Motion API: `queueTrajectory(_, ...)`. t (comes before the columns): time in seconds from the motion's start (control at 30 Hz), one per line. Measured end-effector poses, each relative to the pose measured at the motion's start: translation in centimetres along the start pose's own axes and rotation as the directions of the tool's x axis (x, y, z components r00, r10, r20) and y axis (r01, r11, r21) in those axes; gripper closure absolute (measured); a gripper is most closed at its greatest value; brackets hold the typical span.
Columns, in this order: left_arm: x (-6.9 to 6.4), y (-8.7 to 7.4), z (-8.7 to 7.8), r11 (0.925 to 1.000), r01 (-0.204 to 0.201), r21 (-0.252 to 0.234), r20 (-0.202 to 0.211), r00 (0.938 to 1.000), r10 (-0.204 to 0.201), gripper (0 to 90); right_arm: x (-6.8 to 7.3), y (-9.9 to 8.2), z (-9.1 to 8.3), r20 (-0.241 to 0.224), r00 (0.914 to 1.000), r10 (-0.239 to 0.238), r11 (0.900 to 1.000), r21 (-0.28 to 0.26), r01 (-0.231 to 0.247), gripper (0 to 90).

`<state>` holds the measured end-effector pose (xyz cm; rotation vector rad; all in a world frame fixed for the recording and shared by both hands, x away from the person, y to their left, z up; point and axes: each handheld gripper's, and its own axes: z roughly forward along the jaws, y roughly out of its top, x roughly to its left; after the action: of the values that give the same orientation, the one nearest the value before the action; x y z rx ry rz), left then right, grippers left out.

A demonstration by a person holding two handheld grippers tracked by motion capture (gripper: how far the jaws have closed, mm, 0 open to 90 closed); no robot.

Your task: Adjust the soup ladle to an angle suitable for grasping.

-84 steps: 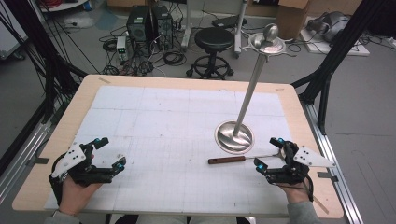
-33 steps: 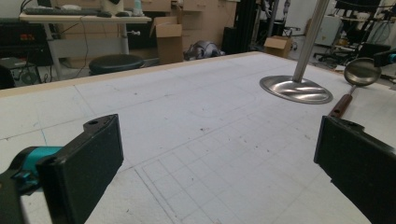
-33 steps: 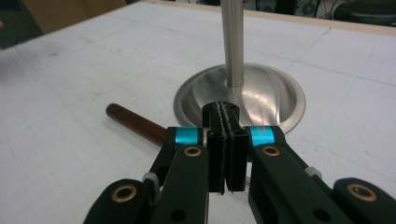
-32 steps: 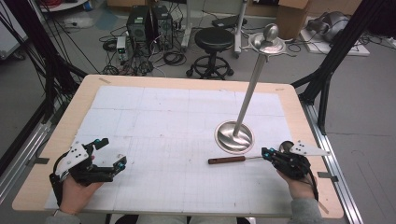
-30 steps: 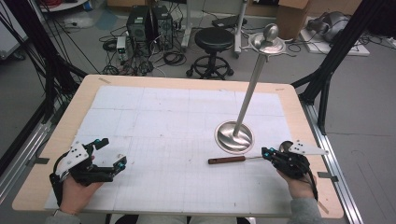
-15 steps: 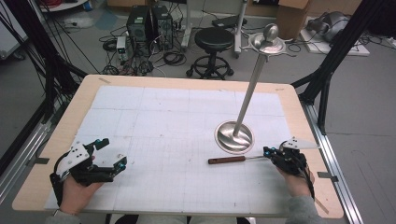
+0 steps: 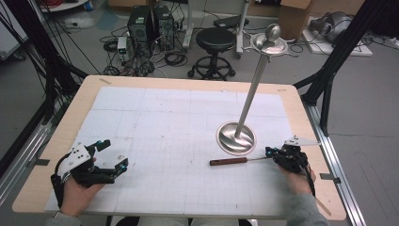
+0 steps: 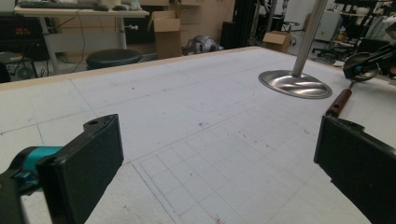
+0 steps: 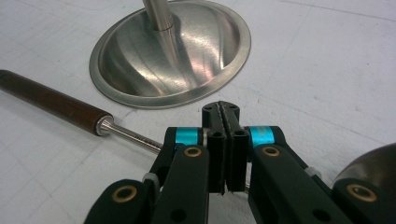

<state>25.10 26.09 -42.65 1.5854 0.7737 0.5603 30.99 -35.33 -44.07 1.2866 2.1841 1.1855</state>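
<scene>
A ladle-like tool lies on the white mat, with a brown wooden handle and a thin metal shaft. Its dark round end is by my right hand. My right gripper sits low at the shaft's far end with its jaws pressed together. The shaft runs behind its fingers, and I cannot tell whether it is pinched. My left gripper rests at the front left, jaws wide open with nothing between them. The handle also appears far off in the left gripper view.
A tall steel stand rises just behind the tool on a round dished base, with a small dish and ball on top. The base lies close ahead of my right jaws. Wooden table edge runs right of my hand.
My right gripper, open in the oldest frame, is now shut. It has eased slightly down toward the shaft's end. The tool and my left gripper have stayed put.
</scene>
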Motion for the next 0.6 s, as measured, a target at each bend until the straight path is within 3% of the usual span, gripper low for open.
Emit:
queueTrajectory(0.4,0.0,-0.1,0.1,0.9999,-0.001,0.012,0.002,1.0000,0.001,1.8,0.1,0.4,1.1,0.042,0.9981,-0.046,0.9962,0.075,0.043,89.5)
queueTrajectory(0.6,0.0,-0.2,0.1,0.9999,0.002,0.012,-0.001,1.0000,-0.002,1.8,0.2,0.6,1.4,0.065,0.9950,-0.076,0.9936,0.088,0.070,89.5)
